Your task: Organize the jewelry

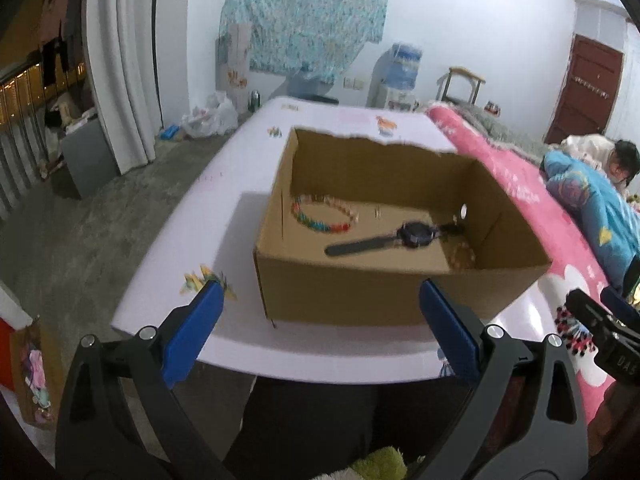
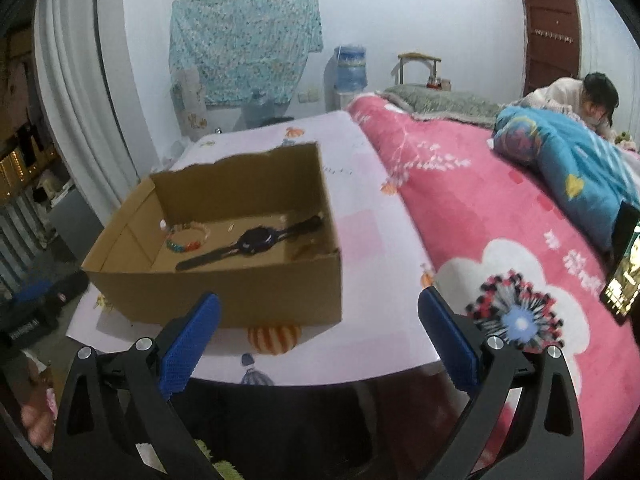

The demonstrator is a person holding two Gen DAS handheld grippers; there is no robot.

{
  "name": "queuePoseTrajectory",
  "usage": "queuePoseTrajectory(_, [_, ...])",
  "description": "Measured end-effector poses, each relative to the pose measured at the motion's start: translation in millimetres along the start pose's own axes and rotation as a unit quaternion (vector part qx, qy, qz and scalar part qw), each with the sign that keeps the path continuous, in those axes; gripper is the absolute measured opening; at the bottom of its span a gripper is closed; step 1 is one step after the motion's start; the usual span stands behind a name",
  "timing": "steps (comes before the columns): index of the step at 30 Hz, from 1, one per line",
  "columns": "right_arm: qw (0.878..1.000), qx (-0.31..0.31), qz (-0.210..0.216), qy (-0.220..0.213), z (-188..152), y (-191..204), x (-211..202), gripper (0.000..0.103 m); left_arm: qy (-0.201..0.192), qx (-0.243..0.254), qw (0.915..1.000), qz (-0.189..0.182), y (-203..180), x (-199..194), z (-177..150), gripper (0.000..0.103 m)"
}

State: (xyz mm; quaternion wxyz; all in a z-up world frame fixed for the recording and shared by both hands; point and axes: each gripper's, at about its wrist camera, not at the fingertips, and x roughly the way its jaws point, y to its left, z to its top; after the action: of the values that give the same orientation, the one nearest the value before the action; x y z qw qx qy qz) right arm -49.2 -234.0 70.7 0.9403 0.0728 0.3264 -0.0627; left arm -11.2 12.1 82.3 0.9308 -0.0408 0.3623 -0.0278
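An open cardboard box (image 1: 360,292) stands on a pale table (image 1: 224,200). Inside lie a black wristwatch (image 1: 400,238), a coloured bead bracelet (image 1: 320,216) at the left and a pale bead piece (image 1: 464,256) in the right corner. My left gripper (image 1: 320,292) is open with nothing between its blue pads, held back from the box's near wall. In the right wrist view the same box (image 2: 224,292) holds the watch (image 2: 256,244) and the bracelet (image 2: 186,240). My right gripper (image 2: 320,304) is open and empty, in front of the box's right corner.
A bed with a pink blanket (image 2: 500,208) runs along the table's right side, where a person (image 2: 592,100) leans beside a blue quilt (image 2: 568,160). A phone (image 2: 622,280) stands on the bed. My right gripper's tip (image 1: 600,320) shows at the right edge. White curtains (image 1: 120,60) hang at left.
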Motion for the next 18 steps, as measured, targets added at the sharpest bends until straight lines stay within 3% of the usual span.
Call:
queuePoseTrajectory(4, [1.0, -0.001, -0.012, 0.021, -2.2, 6.5, 9.7, 0.096, 0.007, 0.029, 0.9994, 0.019, -12.3, 8.3, -8.7, 0.095])
queuePoseTrajectory(18, [0.999, -0.008, -0.01, 0.051, 8.0, 21.7, 30.8, 0.096, 0.026, 0.04, 0.998, 0.041, -24.3, 21.9, -1.0, 0.095])
